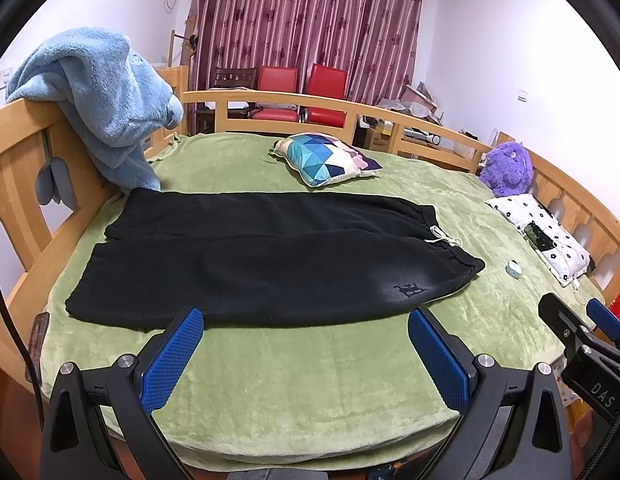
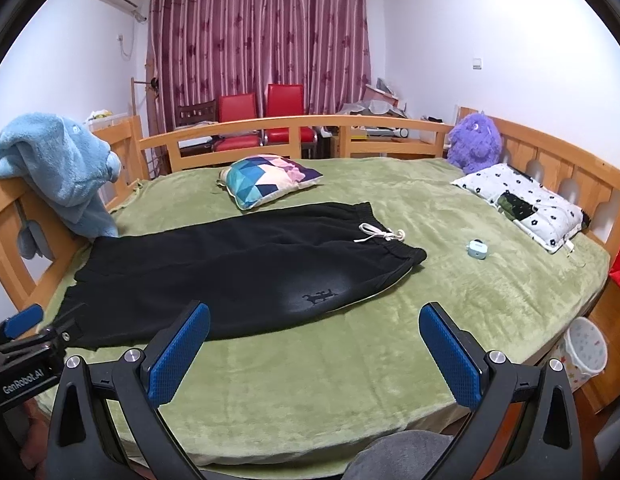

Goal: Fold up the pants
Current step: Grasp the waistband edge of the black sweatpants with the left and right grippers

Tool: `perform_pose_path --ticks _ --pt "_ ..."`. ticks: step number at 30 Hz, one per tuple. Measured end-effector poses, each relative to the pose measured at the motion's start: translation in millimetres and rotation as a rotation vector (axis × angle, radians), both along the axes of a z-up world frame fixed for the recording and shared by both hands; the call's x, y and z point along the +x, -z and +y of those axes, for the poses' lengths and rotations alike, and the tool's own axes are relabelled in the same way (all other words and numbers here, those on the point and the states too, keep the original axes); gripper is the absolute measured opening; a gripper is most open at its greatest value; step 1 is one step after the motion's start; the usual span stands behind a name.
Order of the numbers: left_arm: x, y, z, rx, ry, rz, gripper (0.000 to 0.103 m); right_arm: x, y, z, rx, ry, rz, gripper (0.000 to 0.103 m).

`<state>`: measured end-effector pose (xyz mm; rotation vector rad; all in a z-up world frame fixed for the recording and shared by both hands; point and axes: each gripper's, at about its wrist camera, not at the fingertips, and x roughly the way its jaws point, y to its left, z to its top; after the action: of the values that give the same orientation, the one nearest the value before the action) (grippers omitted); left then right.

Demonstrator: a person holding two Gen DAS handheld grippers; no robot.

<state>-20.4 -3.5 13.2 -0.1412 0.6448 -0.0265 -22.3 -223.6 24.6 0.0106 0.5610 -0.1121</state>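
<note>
Nothing's grabbed yet: left gripper [image 1: 306,322] and right gripper [image 2: 315,318] both hover wide open and empty over the near edge of the green blanket [image 1: 310,380]. I'd pinch the near leg's long edge at both ends and carry it toward 12 o'clock, onto the far leg. The black pants [image 1: 266,258] lie flat, waistband at 3 o'clock, white drawstring [image 2: 380,234] loose, cuffs at 9

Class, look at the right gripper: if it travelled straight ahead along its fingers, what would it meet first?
Probably the black pants, near their waist end on the green blanket. The right gripper is open and empty; depth is uncertain.
</note>
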Motion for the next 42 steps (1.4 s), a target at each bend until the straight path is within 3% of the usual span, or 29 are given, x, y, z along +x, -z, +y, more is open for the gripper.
perform_pose_path --ticks 11,16,19,23,28,30,35,39,42 --pt "26.8 7.6 18.6 -0.002 -0.043 0.021 0.103 25.7 17.3 1.5 -0.04 0.013 -0.036 0.103" --pt "47.3 28.1 41.6 0.032 -0.061 0.069 0.1 63.8 48.5 -13.4 0.014 -0.07 0.079 0.103" --pt "65.4 44.3 60.6 0.043 -0.085 0.108 0.093 93.5 71.3 -30.9 0.119 -0.1 0.177 0.101" --pt "87.0 71.4 96.4 -0.039 -0.121 0.158 0.091 126.1 102.1 -51.8 0.26 -0.123 0.227 0.077" --pt "108.5 114.2 135.8 -0.079 -0.198 0.195 0.088 169.5 136.4 -72.0 0.303 -0.077 0.279 0.059" --pt "114.7 131.0 149.7 -0.117 -0.226 0.216 0.088 192.0 157.0 -82.8 0.35 -0.078 0.327 0.044" --pt "125.9 173.1 180.7 -0.192 -0.266 0.305 0.088 230.5 198.1 -116.2 0.387 -0.001 0.395 0.045" --pt "127.1 192.5 196.4 -0.227 -0.292 0.325 0.088 252.5 220.8 -142.7 0.484 0.054 0.406 0.055" --pt "128.9 209.5 204.8 -0.275 -0.324 0.344 0.088 268.7 235.9 -155.3 0.547 0.08 0.419 0.056"
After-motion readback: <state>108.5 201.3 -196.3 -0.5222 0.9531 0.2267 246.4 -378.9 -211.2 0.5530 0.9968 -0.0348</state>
